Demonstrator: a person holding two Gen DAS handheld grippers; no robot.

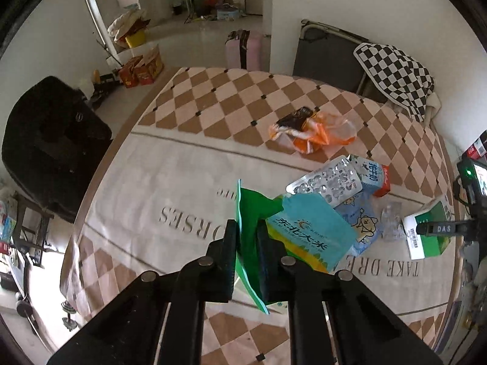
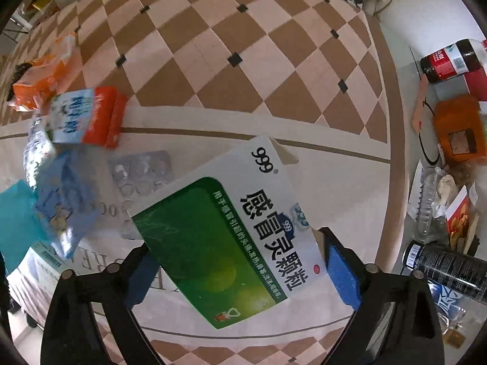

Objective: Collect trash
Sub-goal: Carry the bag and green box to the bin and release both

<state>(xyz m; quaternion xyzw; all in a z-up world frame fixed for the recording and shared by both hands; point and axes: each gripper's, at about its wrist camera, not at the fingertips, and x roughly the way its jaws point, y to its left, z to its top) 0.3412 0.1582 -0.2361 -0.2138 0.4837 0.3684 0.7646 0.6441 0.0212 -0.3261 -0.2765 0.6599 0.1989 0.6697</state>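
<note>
My left gripper [image 1: 247, 243] is shut on the edge of a green and teal rice bag [image 1: 307, 240] and holds it over the table. My right gripper [image 2: 240, 261] is shut on a green and white 999 medicine box [image 2: 225, 243], which also shows in the left wrist view [image 1: 426, 237]. Loose trash lies nearby: a blister pack [image 1: 328, 182], a blue and red milk carton [image 2: 88, 118], a light blue cartoon wrapper [image 2: 67, 200], and an orange plastic wrapper [image 1: 313, 133].
The table has a brown and pink checked cloth [image 1: 231, 103]. A black chair [image 1: 51, 140] stands left of it. Right of the table are a cola bottle [image 2: 450, 60], an orange bag [image 2: 459, 127] and a black can [image 2: 450, 264].
</note>
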